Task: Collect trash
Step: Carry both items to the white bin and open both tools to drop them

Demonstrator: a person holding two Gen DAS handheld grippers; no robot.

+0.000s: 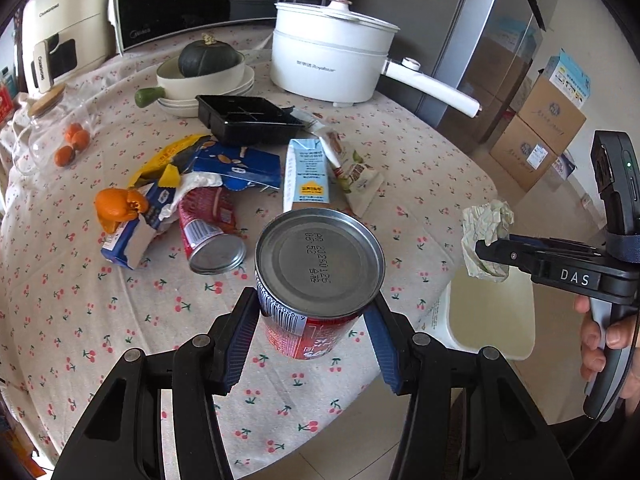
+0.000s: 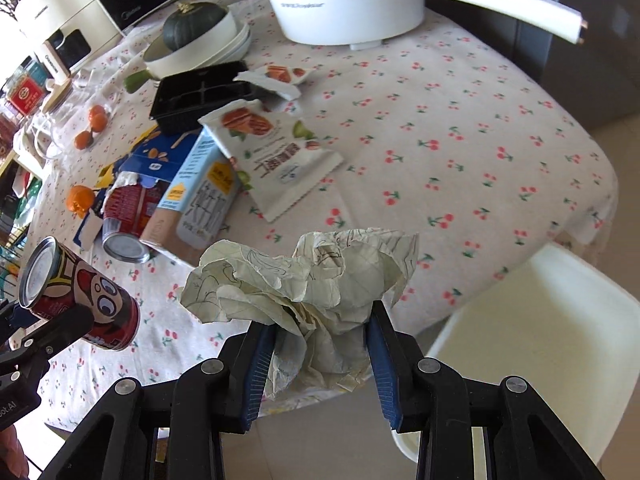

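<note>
Gripping can (image 1: 318,276) (between blue pads (image 1: 240,340)).

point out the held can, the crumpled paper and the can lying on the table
held can (image 1: 318,256), left wrist view, on its silver end.
crumpled paper (image 2: 320,280), right wrist view, on the wad's middle.
lying can (image 1: 200,216), left wrist view, on its red side.

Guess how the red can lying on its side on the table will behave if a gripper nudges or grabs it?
The red can lying on its side will probably roll if pushed across its length, since its round wall rests on the tablecloth. Its smooth metal may slip in a loose pinch. It looks slightly dented, so it is likely empty, light and easy to crush.
</note>
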